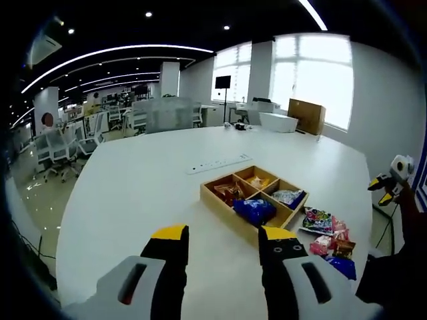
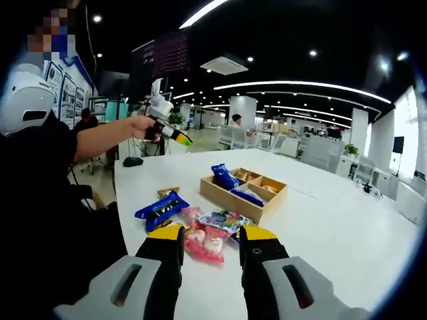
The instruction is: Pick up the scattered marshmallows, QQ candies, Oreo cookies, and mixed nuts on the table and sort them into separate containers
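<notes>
Right gripper view: jaws spread over pink packet (image 2: 205, 241) at 12 o'clock, pre-grasp. Left gripper (image 1: 222, 243) spread, idle. Next: drop, pinch, carry to wooden tray (image 2: 227, 199).

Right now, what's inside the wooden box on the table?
The wooden box has four compartments. One holds a blue packet, one an orange-brown packet, one orange snacks, and one a bluish-white packet. Whatever lies underneath them is covered.

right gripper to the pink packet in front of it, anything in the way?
Nothing visible. The open right gripper has the pink packet directly ahead between its jaws; the blue packet lies to the side, the wooden tray beyond.
</notes>
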`<action>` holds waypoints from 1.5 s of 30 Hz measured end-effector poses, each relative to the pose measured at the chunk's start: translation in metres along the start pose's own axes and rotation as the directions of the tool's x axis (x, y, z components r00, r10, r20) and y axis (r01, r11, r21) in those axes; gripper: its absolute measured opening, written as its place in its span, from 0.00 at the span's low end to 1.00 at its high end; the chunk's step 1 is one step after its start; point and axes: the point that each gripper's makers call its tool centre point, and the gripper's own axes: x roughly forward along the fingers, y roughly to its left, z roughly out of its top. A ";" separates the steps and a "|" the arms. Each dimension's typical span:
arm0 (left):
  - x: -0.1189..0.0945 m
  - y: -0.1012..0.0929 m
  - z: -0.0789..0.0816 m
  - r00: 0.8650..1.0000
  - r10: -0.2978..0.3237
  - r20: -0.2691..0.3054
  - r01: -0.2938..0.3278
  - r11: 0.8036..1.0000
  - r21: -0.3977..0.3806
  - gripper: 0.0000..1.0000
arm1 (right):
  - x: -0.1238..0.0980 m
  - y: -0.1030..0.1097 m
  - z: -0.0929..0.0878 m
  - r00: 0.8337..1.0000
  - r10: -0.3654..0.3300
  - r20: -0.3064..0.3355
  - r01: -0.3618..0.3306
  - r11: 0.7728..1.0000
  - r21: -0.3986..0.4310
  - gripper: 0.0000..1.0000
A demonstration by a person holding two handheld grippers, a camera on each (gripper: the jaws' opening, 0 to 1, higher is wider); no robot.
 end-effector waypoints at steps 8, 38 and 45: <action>-0.017 -0.008 -0.008 1.000 -0.011 0.014 0.011 1.000 -0.006 0.45 | -0.002 -0.012 0.003 0.999 -0.043 0.015 0.043 0.999 0.019 0.29; -0.085 -0.038 -0.035 0.995 0.017 0.101 -0.018 1.000 0.012 0.45 | 0.011 -0.012 -0.018 0.999 -0.025 -0.038 0.028 0.997 0.073 0.30; -0.099 -0.049 -0.045 0.991 0.014 0.130 -0.012 1.000 -0.016 0.45 | 0.010 -0.011 -0.019 0.999 -0.026 -0.043 0.029 0.997 0.064 0.29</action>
